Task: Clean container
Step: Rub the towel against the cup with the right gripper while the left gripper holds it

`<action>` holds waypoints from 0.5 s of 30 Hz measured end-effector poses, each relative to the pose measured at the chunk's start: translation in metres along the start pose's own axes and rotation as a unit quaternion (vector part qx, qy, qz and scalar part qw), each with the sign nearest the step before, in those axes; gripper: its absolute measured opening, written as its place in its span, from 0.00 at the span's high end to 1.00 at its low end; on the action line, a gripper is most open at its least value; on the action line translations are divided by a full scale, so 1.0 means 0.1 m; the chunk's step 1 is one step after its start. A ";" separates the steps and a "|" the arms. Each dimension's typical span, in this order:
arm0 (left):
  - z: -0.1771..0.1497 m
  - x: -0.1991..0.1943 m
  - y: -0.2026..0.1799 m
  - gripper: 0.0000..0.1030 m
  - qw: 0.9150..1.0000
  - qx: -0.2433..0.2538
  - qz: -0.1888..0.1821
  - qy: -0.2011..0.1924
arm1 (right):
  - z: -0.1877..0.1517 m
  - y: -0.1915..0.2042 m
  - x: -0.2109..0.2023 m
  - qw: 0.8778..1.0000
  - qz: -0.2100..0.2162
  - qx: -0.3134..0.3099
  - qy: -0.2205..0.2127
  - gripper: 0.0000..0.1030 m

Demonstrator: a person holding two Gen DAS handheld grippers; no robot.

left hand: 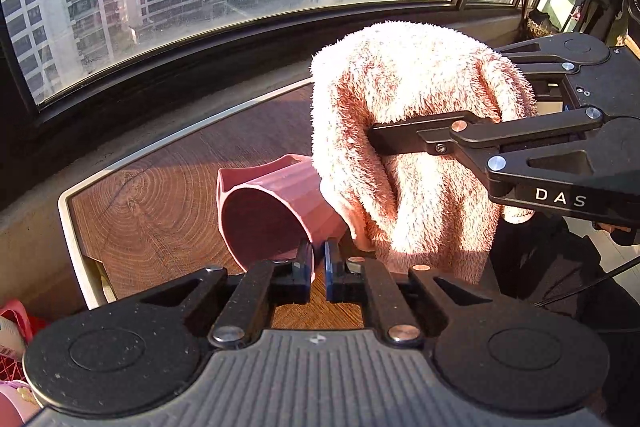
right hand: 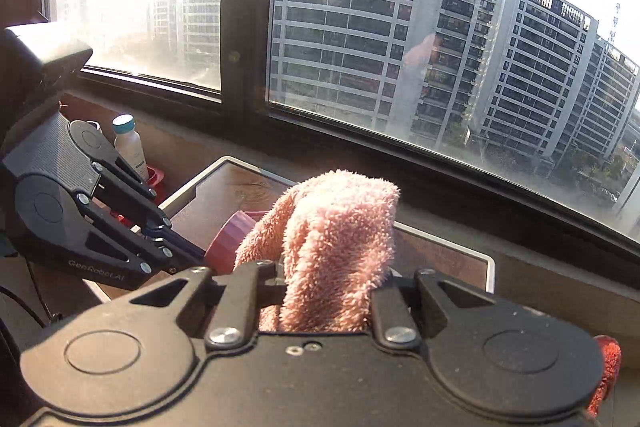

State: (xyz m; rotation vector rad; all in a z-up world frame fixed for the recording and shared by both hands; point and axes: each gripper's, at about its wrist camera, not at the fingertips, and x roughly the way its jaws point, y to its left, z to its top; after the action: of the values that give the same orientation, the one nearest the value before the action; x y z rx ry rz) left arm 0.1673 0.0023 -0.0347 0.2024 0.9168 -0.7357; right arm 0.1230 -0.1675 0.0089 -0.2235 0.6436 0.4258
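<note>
A ribbed pink cup [left hand: 276, 211] lies tipped at lower centre, its rim pinched by the left gripper [left hand: 319, 267]. Beside it, the right gripper [left hand: 374, 139] clamps a fluffy pink cloth [left hand: 408, 131] that touches the cup. Bare wood-grain tray [left hand: 160, 195], pale raised edge, lies open at left.

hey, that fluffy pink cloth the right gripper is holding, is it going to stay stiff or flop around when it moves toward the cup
Likely floppy: the fluffy pink cloth droops in folds on both sides of the right gripper. Its thick pile suggests it is light and grips well, so it probably won't slip from the jaws. The hanging end may brush the pink plastic cup, clamped in the left gripper.
</note>
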 end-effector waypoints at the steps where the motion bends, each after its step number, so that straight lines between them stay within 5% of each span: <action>1: -0.01 0.00 -0.03 0.95 1.000 0.000 0.003 0.001 | 0.02 0.06 0.02 1.000 0.004 -0.006 -0.002 0.86; 15: -0.08 0.06 -0.07 0.96 1.000 -0.004 0.008 0.017 | -0.20 0.06 0.39 0.996 -0.036 -0.060 0.055 0.86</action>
State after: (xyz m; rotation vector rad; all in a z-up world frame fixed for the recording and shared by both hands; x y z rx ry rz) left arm 0.1603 -0.0024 -0.0431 0.2161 0.9482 -0.7150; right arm 0.1377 -0.1567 -0.0317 -0.3866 0.7161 0.3843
